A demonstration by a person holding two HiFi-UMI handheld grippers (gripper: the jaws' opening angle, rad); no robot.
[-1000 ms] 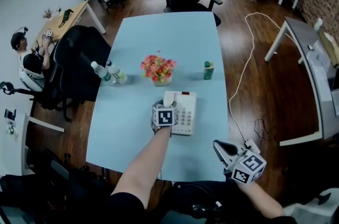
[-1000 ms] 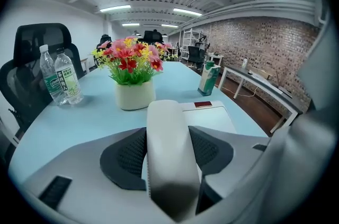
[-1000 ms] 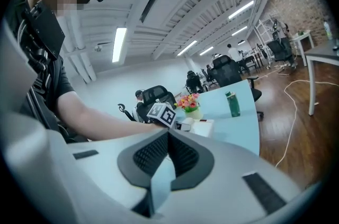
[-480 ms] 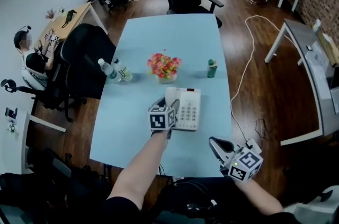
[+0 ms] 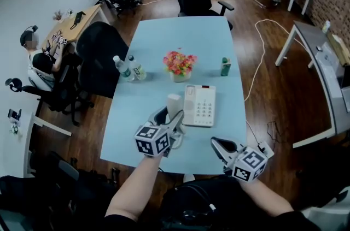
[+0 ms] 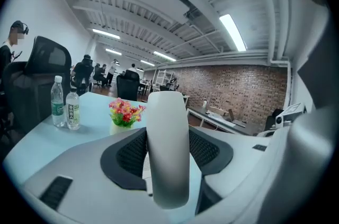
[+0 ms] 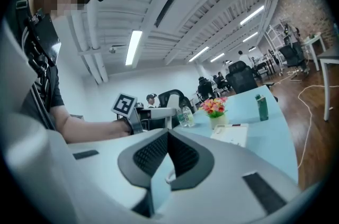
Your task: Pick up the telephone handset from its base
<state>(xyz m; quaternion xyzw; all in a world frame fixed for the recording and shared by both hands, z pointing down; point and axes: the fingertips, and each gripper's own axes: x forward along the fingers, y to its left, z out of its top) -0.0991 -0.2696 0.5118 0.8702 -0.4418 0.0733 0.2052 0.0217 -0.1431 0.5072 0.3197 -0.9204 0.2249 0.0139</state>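
The white telephone handset [image 5: 173,104] stands upright above the light blue table [image 5: 164,41], off and just left of the white telephone base [image 5: 200,106]. My left gripper [image 5: 170,118] is shut on it; in the left gripper view the handset [image 6: 168,122] fills the space between the dark pads [image 6: 212,150]. My right gripper [image 5: 217,144] hovers over the table's near edge, right of the left one, shut with nothing in it. The right gripper view shows its jaws [image 7: 168,136] touching at the tips, with the base [image 7: 231,134] ahead.
A pot of flowers [image 5: 180,64] stands behind the base, a green carton [image 5: 225,66] to its right, two water bottles [image 5: 129,68] to the left. Black office chairs [image 5: 98,60] stand round the table. A white cable [image 5: 257,55] lies on the wooden floor at right. A seated person [image 5: 41,60] is at far left.
My left gripper has lifted the handset off the base and drawn it back toward me and to the left. The right gripper has shifted slightly left.
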